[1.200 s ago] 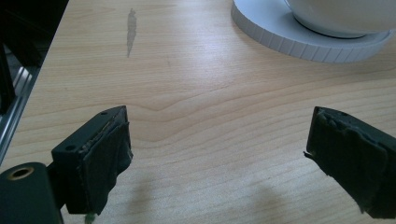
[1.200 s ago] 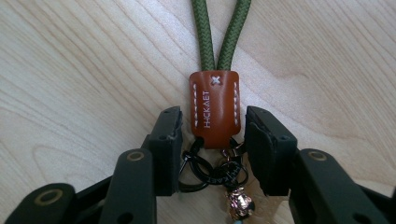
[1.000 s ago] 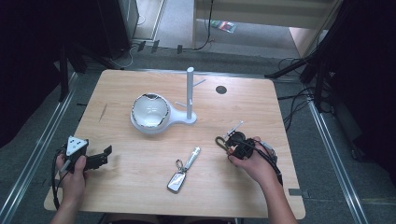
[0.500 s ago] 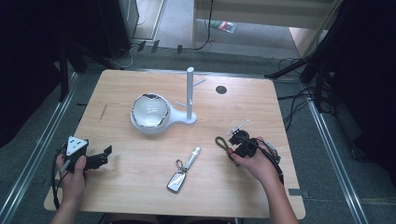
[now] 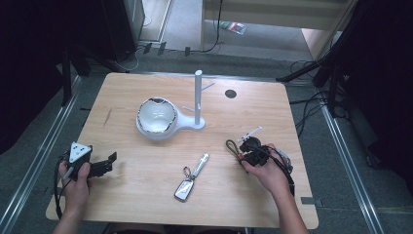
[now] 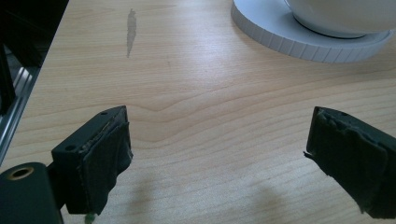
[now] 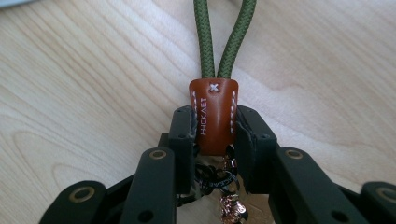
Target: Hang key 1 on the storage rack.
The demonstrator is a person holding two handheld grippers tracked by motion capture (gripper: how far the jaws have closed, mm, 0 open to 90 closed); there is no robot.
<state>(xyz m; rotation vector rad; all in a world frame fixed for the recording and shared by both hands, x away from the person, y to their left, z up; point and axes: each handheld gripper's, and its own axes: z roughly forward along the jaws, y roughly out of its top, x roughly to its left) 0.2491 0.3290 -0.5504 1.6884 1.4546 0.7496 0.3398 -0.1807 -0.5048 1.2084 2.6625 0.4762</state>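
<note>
**Right gripper clamps the keychain's leather tab**

The right gripper [image 7: 214,133] has just been closing, and its pads now pinch the brown leather tab [image 7: 213,114] of a keychain, whose green cord loop [image 7: 224,37] runs out ahead of the jaws over the wooden table [image 5: 146,195] (metal charms dangle behind the tab). The left gripper [image 6: 219,154] rests wide open, holding nothing, the white bowl stand [image 6: 299,39] ahead of it.

A lab-like recording space: a wooden table [image 5: 146,195] inside metal floor rails [image 5: 44,161], cables [image 5: 311,105] strewn around.
</note>
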